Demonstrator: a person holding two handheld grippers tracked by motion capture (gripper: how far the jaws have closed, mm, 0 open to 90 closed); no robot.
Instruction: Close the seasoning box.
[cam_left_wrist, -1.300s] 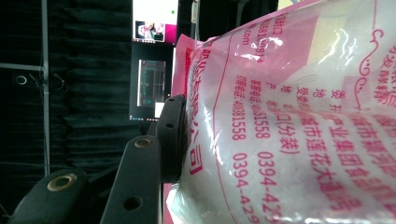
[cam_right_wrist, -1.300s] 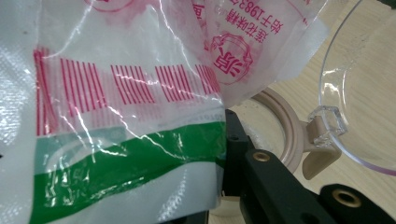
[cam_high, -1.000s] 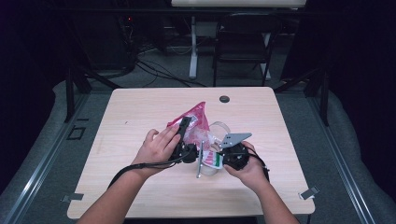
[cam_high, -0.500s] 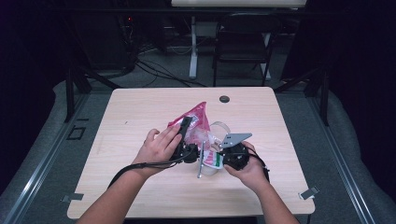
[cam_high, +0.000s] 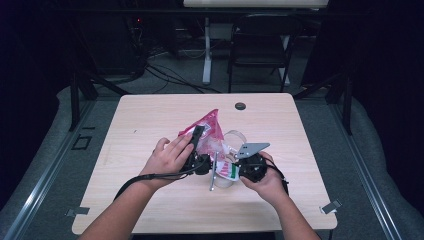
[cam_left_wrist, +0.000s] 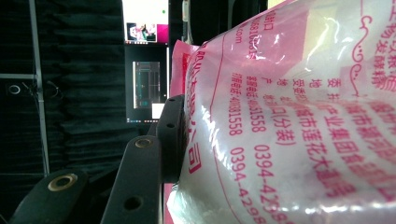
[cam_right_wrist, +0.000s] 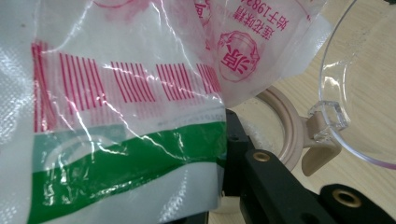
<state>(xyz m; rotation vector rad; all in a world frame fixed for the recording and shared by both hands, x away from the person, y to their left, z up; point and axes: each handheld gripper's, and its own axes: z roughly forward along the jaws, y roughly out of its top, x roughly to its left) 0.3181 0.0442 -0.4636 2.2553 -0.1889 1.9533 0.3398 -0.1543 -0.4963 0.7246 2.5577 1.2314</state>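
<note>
The high view looks forward and down from above the person's side, taking in the whole tabletop (cam_high: 150, 125), with a chair (cam_high: 260, 45) at 12 o'clock beyond it. The left gripper view sits pressed close against a pink-printed plastic bag (cam_left_wrist: 289, 121), facing the dark room. The right gripper view looks along its jaws at the same bag (cam_right_wrist: 116, 107), very near, with a clear lid (cam_right_wrist: 364, 84) at 3 o'clock.

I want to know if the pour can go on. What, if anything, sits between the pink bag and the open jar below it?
Nothing visible does. The pink printed bag, gripped by the left gripper and the right gripper, hangs right over the jar's mouth, and the clear hinged lid is swung aside.
</note>
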